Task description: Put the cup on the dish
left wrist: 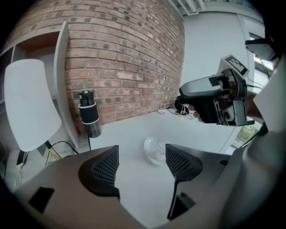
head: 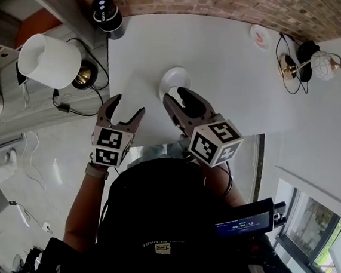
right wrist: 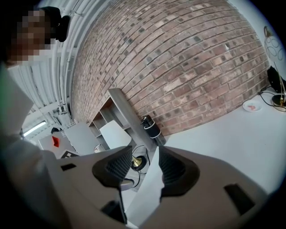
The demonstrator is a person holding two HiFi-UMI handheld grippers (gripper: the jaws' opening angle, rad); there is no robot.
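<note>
A white dish (head: pixel 174 77) lies on the white table (head: pixel 225 66), a little left of its middle. In the left gripper view the dish (left wrist: pixel 153 150) shows between the jaws, and a small pale cup (left wrist: pixel 161 148) seems to sit on it, partly hidden by the right jaw. My right gripper (head: pixel 177 97) hovers open over the dish's near edge and holds nothing. To the left, at the table's near left edge, is my left gripper (head: pixel 128 106), also open and holding nothing. In its own view, my right gripper (right wrist: pixel 144 167) points toward the table's left edge.
A black-and-white bottle (head: pixel 105 14) stands at the table's far left corner. Beyond the left edge, a white lampshade (head: pixel 46 60) sits on a side shelf. A small saucer (head: pixel 259 36) and a gold lamp with a glass globe (head: pixel 321 63) are at the far right, before the brick wall.
</note>
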